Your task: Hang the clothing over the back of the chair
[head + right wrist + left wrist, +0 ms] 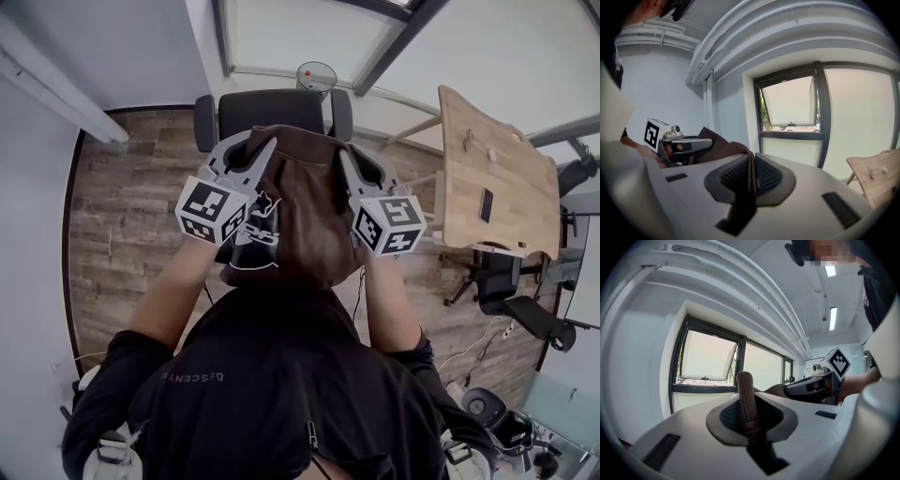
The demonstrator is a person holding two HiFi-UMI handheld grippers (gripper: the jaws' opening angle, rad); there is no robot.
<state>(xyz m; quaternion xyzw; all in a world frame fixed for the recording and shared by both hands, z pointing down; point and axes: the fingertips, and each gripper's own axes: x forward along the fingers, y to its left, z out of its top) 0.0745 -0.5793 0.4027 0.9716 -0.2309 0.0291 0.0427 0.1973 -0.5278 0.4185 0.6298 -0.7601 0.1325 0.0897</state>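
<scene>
**Bring the held edge over the chair back, level and centred**

You have the brown clothing (305,202) stretched between both tools, in the air just on the near side of the black chair (272,111). In the head view the chair's back sits at the far edge of the garment. Whether the fabric touches it yet cannot be told. Your left tool (746,405) is pinched on a thick ribbed edge of the fabric. Your right tool (751,176) is clamped on a thinner fold of the same garment. Neither tool is spread, and the rest of the fabric hangs down between them toward you.

The step in hand looks like carrying that held edge over the top of the back.

- Hold the two tools at the same height, so the edge runs parallel to the top of the back.
- Centre the garment between the armrests (204,122) at left and right, so no part snags on them.
- Take the edge past the far side before you lower it, leaving a fair share of fabric on each side. An uneven drape will likely slide off.
- The right pinch looks the slimmer one, so avoid tugging sideways.
- Let go only once the back carries the weight, both tools together.

The wooden surface (487,169) at the right stands well apart and should not get in your way.
</scene>
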